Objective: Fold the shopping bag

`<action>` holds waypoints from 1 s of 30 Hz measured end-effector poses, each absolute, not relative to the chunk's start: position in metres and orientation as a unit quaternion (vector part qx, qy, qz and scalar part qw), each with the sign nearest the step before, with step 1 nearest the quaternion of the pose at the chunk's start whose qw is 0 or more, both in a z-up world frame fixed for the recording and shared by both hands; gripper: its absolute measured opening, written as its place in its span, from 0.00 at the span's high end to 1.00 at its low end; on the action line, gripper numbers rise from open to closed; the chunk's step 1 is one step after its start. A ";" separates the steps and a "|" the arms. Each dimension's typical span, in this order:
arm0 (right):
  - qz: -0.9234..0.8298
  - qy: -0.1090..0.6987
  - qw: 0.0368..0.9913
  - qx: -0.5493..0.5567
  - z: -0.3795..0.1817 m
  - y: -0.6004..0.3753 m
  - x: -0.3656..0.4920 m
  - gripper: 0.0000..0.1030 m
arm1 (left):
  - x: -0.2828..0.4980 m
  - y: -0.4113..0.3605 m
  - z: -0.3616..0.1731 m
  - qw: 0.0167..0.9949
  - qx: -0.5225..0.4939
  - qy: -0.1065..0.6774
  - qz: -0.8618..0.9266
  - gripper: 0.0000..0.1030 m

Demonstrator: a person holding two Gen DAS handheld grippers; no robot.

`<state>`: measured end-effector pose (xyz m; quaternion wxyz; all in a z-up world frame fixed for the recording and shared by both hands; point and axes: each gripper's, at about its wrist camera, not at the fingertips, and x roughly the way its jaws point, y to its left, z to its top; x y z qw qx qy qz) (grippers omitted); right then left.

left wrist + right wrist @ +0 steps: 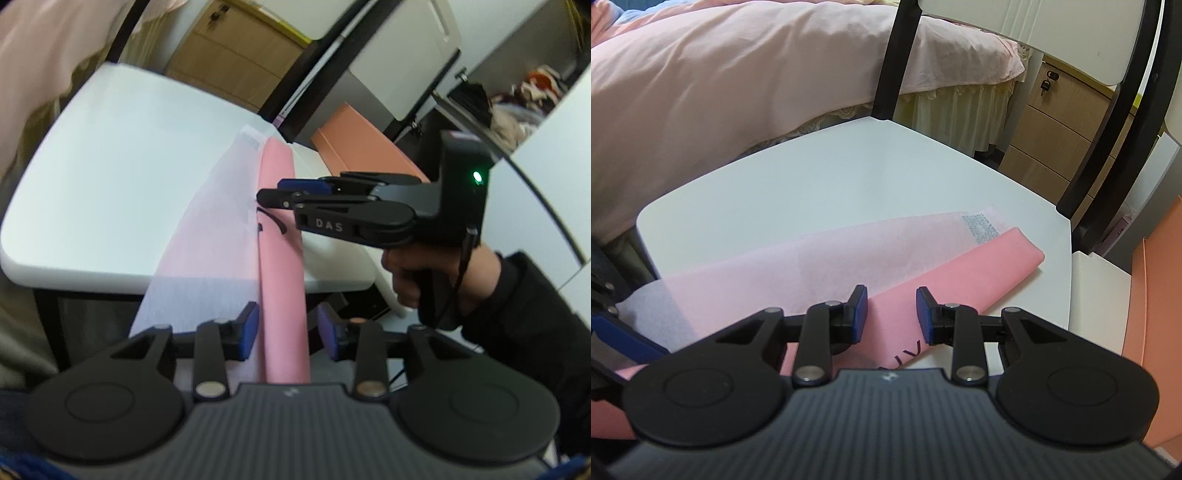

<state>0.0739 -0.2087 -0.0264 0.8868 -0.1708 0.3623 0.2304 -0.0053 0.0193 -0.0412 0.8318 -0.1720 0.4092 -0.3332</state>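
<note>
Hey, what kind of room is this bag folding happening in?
Most likely a bedroom in a home. A bed with pink bedding sits right behind the white table, a wooden drawer unit with a small lock stands beside it, and an open cupboard of clothes shows nearby.

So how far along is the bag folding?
Partway. The pink shopping bag already lies on the white table with one long side folded over. The left claw is open around that fold, and the right claw is open over it. The long strip has not yet been folded shorter.
</note>
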 end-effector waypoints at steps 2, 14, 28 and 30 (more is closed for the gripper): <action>0.230 0.365 0.886 -0.167 -0.026 -0.210 0.073 0.69 | -0.012 0.016 -0.036 0.842 -0.152 0.400 -0.329 0.58; 0.227 0.377 0.886 -0.148 -0.024 -0.215 0.065 0.69 | -0.042 -0.017 -0.027 0.877 -0.052 0.378 -0.293 0.58; 0.224 0.386 0.887 -0.121 -0.024 -0.224 0.062 0.69 | -0.085 -0.065 -0.026 0.912 0.074 0.319 -0.248 0.58; 0.222 0.386 0.887 -0.119 -0.024 -0.225 0.061 0.69 | -0.091 -0.074 -0.026 0.916 0.099 0.307 -0.239 0.58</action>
